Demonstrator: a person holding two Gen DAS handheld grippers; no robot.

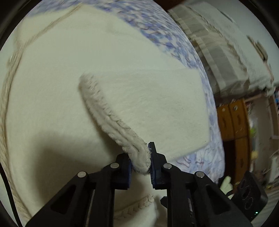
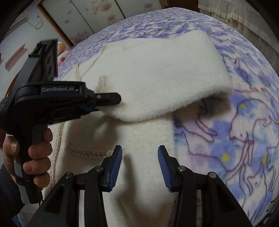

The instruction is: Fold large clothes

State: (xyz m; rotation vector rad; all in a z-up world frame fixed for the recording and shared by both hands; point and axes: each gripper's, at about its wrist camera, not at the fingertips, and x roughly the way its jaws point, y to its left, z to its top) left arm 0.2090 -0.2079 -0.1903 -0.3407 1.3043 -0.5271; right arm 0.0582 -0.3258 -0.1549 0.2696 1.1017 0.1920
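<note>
A large cream fleece garment (image 1: 57, 97) with braided trim lies spread on a bed. My left gripper (image 1: 141, 163) is shut on the trimmed cuff (image 1: 120, 129) of its sleeve (image 1: 157, 104) and holds the sleeve lifted over the garment's body. In the right wrist view the left gripper (image 2: 111, 103) pinches the sleeve (image 2: 157, 75), which arches up off the bed. My right gripper (image 2: 139, 167) is open and empty, just above the garment's body (image 2: 139, 134) near its right edge.
The bed has a blue and white cat-print blanket (image 2: 235, 139). A person's hand (image 2: 34, 157) holds the left gripper's handle. Wooden cabinets (image 1: 233, 120) and curtains (image 1: 209, 43) stand beyond the bed. Sliding doors (image 2: 87, 15) are at the far side.
</note>
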